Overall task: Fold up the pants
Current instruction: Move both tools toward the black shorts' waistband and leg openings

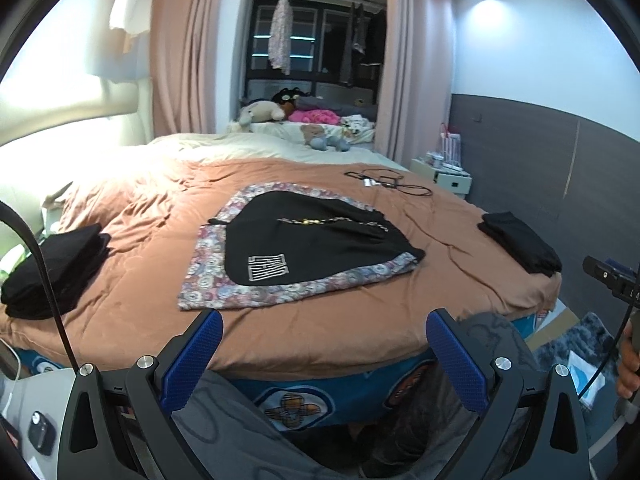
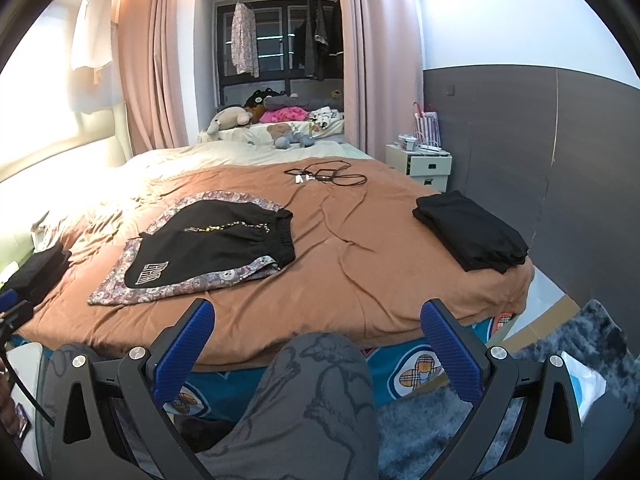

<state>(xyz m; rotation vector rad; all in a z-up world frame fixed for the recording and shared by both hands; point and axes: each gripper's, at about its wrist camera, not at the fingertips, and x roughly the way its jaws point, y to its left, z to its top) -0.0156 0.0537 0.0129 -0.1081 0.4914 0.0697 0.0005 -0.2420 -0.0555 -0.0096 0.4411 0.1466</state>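
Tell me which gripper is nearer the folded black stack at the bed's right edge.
Right. The right gripper, open, sits just short of the bed with the folded black stack ahead to its right; from the left gripper, the stack lies far right.

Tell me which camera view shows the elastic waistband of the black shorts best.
The right wrist view: the gathered waistband of the black shorts faces that camera, its ruffled edge plain. The left wrist view shows the same shorts larger and nearer centre, but the waistband end lies foreshortened, its gathers hard to read.
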